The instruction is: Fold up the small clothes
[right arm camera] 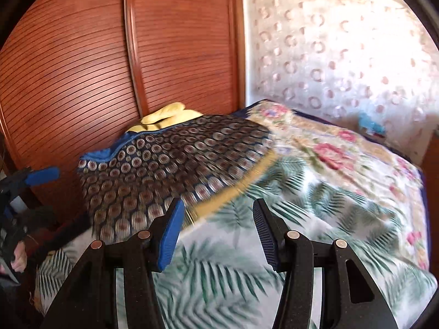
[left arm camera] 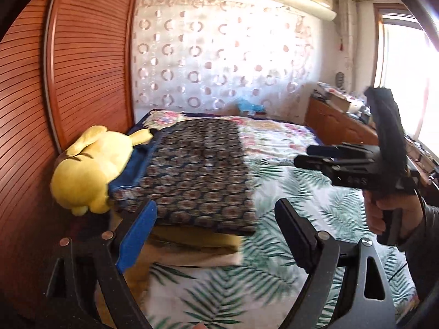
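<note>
A folded patterned garment (left arm camera: 197, 172), dark blue with round medallions, lies on the bed on top of a tan folded piece (left arm camera: 192, 244). It also shows in the right wrist view (right arm camera: 164, 164). My left gripper (left arm camera: 216, 233) is open and empty, just in front of the stack. My right gripper (right arm camera: 216, 235) is open and empty above the leaf-print sheet (right arm camera: 233, 274), beside the garment's yellow-trimmed edge. The right gripper shows from the side in the left wrist view (left arm camera: 329, 159), held by a hand.
A yellow plush toy (left arm camera: 85, 170) lies against the wooden slatted wardrobe (left arm camera: 68, 82) on the left. A floral quilt (left arm camera: 274, 134) covers the far bed. A cluttered wooden cabinet (left arm camera: 337, 115) stands at the right by the window. A patterned curtain (left arm camera: 219, 54) hangs behind.
</note>
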`<state>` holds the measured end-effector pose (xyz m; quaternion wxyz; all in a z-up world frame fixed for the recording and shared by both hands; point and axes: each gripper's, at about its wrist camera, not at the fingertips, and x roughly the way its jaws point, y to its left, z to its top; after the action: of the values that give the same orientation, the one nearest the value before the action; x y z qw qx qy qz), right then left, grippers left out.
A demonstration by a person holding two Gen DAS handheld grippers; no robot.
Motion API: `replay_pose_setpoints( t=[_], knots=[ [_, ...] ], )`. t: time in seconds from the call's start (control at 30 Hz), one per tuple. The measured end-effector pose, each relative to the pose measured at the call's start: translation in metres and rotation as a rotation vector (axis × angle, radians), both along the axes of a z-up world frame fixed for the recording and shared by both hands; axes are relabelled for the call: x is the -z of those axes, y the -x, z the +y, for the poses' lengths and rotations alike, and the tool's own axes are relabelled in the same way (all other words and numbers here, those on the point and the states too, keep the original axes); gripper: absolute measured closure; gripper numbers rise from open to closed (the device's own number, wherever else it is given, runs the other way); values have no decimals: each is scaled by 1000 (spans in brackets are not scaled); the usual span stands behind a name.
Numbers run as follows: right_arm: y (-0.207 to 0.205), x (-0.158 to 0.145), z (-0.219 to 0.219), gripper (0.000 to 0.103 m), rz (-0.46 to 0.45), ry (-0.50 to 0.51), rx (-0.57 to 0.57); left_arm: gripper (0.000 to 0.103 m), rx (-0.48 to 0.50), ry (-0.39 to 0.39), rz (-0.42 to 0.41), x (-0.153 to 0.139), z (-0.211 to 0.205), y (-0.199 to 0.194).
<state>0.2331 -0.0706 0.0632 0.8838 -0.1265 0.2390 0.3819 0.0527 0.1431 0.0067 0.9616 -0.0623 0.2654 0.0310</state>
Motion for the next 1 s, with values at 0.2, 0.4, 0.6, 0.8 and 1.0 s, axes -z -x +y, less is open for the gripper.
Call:
replay_pose_setpoints(
  t=[0.2,0.4,0.6,0.8,1.0],
  knots=[
    [45,-2,-54,49,-27,-34,97,15,54,-16,-15,-10,-34,0],
    [90,3,-83,33,-52,-80,178,15,84,-41,-45,-19,-70,1],
    [134,-2,-108,20,-107,-151,299,15,121,-54,-65,-30,-100,3],
    [176,-11,-131,19,-174,-195,406,15,147,-71,-113,-51,-124,10],
    [195,10,-122,19,-205,-230,460,15,145,-68,-150,-69,-137,20]
  ],
)
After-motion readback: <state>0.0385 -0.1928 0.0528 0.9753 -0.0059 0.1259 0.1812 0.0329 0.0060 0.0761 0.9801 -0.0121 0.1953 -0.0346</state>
